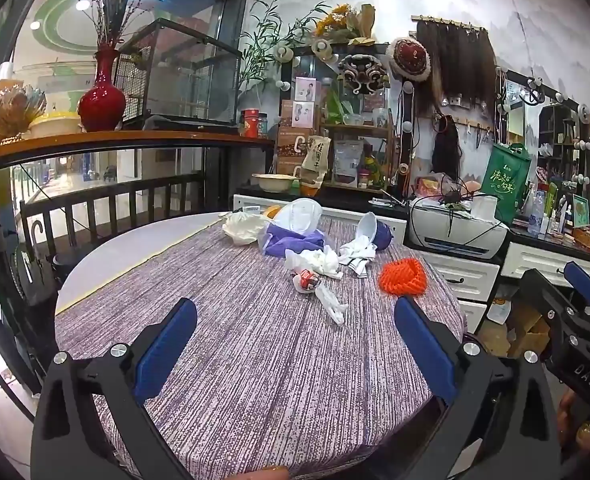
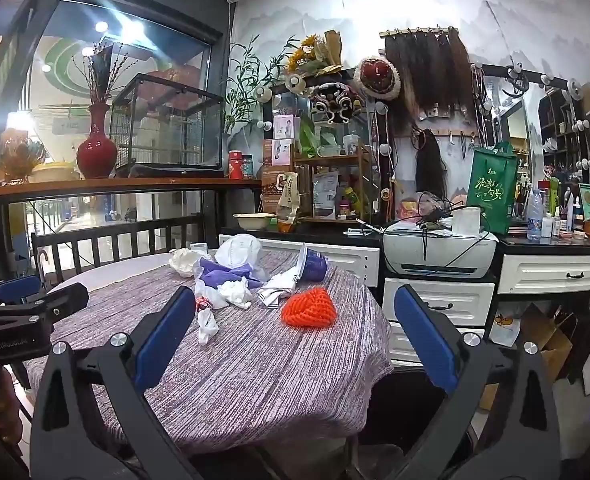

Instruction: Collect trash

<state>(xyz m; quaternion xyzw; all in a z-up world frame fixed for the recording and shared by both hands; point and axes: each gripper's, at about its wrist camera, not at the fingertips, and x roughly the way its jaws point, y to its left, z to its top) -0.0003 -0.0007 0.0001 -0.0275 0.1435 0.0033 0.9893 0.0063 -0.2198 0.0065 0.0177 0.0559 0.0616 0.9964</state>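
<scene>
— Since both claws stand wide and hold nothing, is the collecting started?

— I think not yet. The left gripper [image 1: 295, 344] and the right gripper [image 2: 295, 332] hover over the near edge of the table [image 1: 255, 380]. The trash lies at the far side: crumpled tissues [image 1: 319, 262], a purple bag [image 1: 291, 240], an orange net [image 1: 401, 276], a tipped cup [image 1: 375, 232].

— And next?

— Probably reach forward to the nearest piece, the twisted white wrapper [image 1: 331, 304], and close on it.

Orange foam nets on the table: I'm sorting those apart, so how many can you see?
1. The orange foam net lies on the tablecloth at the right of the trash pile, apart from the crumpled tissues. More could be hidden under the pile.
</scene>
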